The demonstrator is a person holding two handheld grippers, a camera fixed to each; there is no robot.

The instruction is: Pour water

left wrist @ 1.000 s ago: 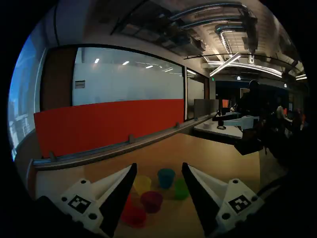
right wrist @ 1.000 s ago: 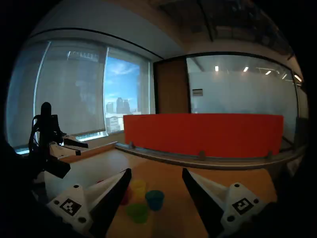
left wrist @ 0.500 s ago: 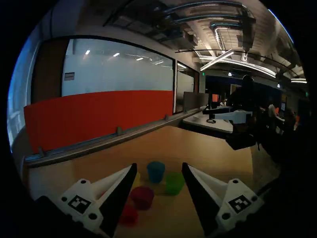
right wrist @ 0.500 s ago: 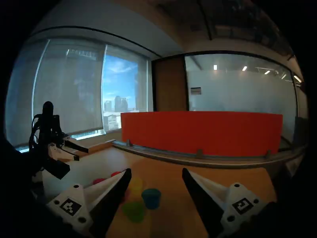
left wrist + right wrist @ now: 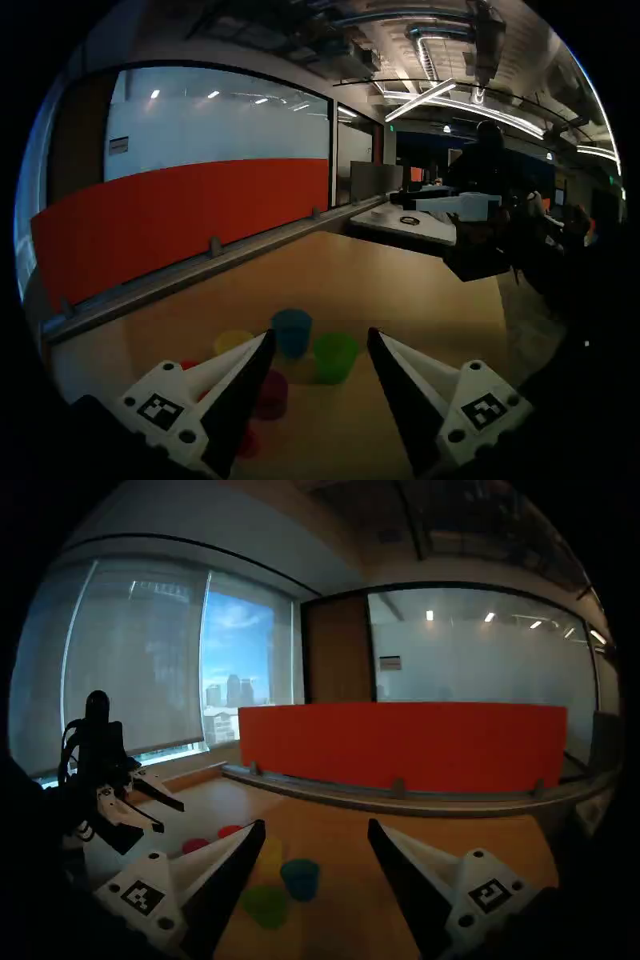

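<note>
Pouring has not started, judging by how things lie. The left tongs (image 5: 321, 334) stand apart with nothing between them, and so do the right tongs (image 5: 314, 826) — each pair is empty and hangs above the tabletop (image 5: 384, 280), short of the cups.

In the left gripper view the cups sit in a loose cluster in the lower middle of the frame. The blue cup (image 5: 291, 330) is farthest back, with the green cup (image 5: 335, 356) just beside it to the right. The yellow cup (image 5: 232, 342) is off to the left, and a dark red cup (image 5: 274, 392) is nearer, partly hidden by the left-hand finger. All stand upright. An orange screen (image 5: 176, 200) runs along the far edge of the tabletop, across the left half of the frame.

In the right gripper view the same cluster lies low in the frame, left of centre, and the left tongs show at the left edge, fingers spread.

I cannot tell which cup holds water, or whether any does; the insides are too dark to read.

Everything is left to do: pick the source cup, close on it, lift it, carry it over a second cup and tip it. The green and blue cups look nearest to the left tongs.
</note>
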